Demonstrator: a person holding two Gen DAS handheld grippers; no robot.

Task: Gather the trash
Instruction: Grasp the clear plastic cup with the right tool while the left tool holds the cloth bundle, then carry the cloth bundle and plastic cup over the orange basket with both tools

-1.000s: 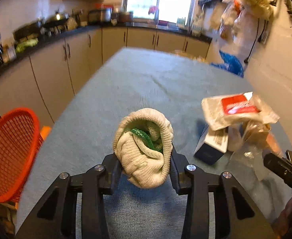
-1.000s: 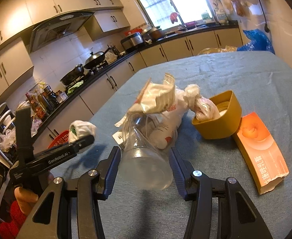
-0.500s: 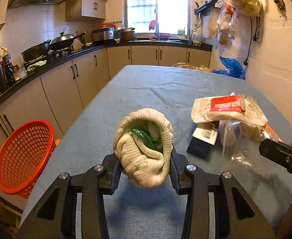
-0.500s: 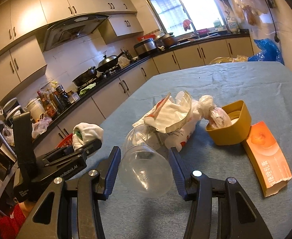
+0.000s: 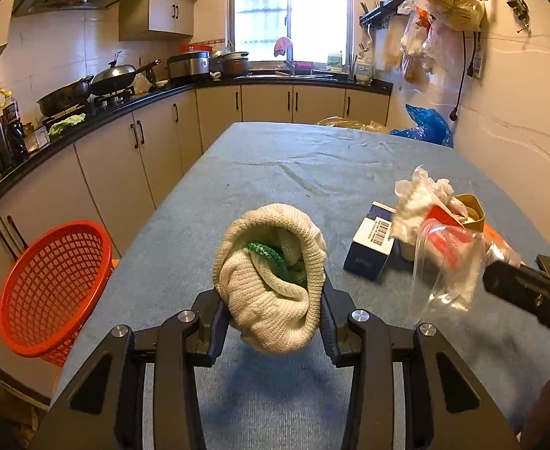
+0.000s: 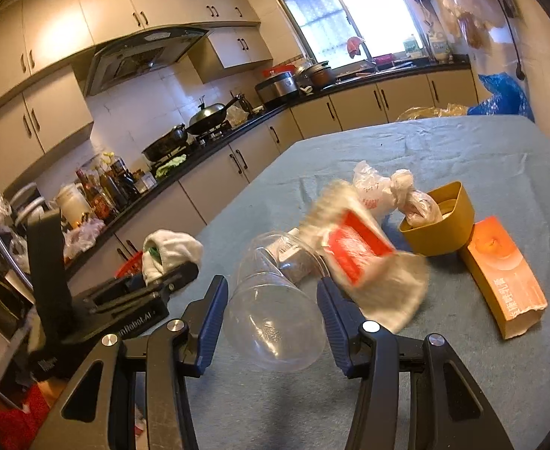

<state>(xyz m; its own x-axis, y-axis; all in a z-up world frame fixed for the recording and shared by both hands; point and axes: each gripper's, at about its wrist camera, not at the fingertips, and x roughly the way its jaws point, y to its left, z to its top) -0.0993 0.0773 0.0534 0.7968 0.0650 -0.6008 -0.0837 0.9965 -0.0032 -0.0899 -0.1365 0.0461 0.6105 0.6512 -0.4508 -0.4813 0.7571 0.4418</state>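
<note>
Swinging since a second ago, the red-and-white wrapper is blurring at 2 o'clock of the clear cup, which the right tongs are pinching above the tabletop. Left tongs are pinching a knit glove (green inside), with open cloth ahead; the orange basket is sitting past the 9 o'clock edge.

- The right tool grips a clear plastic cup between its blue pads, above the blue surface.
- A white wrapper with a red label, blurred, is at the mouth of the cup.
- Behind stand a yellow cup and an orange box.
- At left, the left tool holds a white cloth.
</note>
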